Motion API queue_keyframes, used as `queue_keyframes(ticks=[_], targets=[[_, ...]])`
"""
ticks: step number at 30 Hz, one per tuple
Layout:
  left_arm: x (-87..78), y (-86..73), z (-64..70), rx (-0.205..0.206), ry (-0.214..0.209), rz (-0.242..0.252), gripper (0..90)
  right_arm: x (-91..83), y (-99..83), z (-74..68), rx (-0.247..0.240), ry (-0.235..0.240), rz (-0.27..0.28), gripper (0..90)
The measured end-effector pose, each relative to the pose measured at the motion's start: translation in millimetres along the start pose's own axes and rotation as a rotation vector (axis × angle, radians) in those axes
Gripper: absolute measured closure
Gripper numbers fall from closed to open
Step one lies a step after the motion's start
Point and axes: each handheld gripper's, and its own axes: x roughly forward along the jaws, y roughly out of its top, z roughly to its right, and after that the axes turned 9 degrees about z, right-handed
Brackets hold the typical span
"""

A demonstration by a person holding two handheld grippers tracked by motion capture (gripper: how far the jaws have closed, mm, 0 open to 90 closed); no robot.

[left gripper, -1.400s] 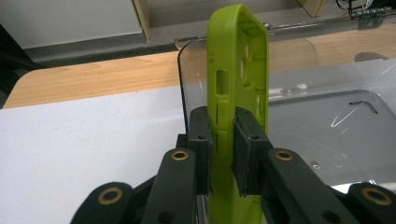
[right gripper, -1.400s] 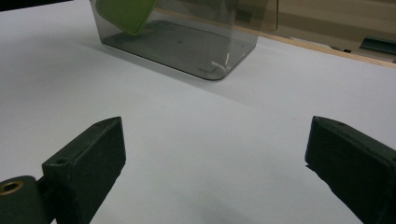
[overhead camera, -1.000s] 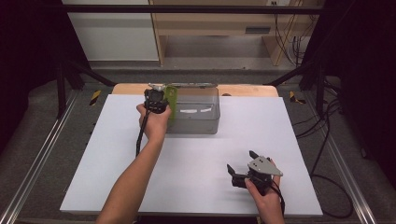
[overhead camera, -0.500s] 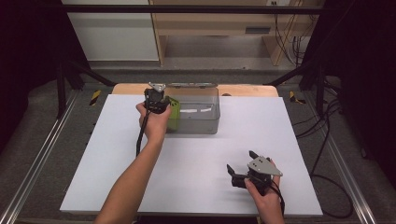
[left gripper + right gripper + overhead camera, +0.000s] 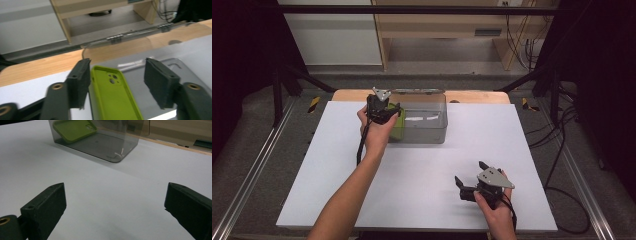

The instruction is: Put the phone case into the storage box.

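Left gripper [image 5: 388,111], held in a person's left hand [image 5: 374,134], hovers over the left end of a clear smoky-grey plastic box [image 5: 427,127] at the far side of a white table [image 5: 337,170], its jaws spread apart with nothing clamped between them. From the left gripper view, a lime-green phone case [image 5: 112,96] sits between those open jaws, nearer the left one; whether that jaw touches the case's edge cannot be told. The case shows its hollow inner face and its camera cut-outs at the far end. Seen from the right gripper view, the phone case [image 5: 75,129] lies inside the box [image 5: 110,145] at one end, tilted with its far edge raised against the wall, while the other end of the box floor is bare. The box's clear lid [image 5: 419,92] stands open at the back, hinged along the far rim, above a strip of wooden board [image 5: 472,96] beyond the white surface. Right gripper [image 5: 472,181] rests low on the table's near right part, well apart from the box, gripped by the person's right hand [image 5: 497,210]; its jaws also stand wide open and hold nothing, pointing across the white surface toward the box
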Motion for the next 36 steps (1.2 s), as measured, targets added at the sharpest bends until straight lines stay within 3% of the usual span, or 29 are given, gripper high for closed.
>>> queue_keyframes(ticks=[6, 11, 22, 36], targets=[[-10.0, -1.9, -0.5, 0.032, -0.048, 0.068, 26.4, 0.0, 0.3, -0.6, -0.006, 0.001, 0.004, 4.2], [-16.2, -4.0, -0.8, 0.027, -0.081, 0.094, 20.3, -0.9, 0.7, -0.8, -0.005, 0.0, 0.005, 4.1], [-24.1, -5.3, -0.7, -0.008, -0.123, 0.112, 13.6, -2.2, 0.9, 0.0, 0.001, 0.0, 0.008, 4.0], [-38.1, -2.0, 7.9, 0.004, -0.187, 0.142, 7.7, -3.5, 1.3, 1.0, 0.003, -0.001, 0.01, 3.9]])
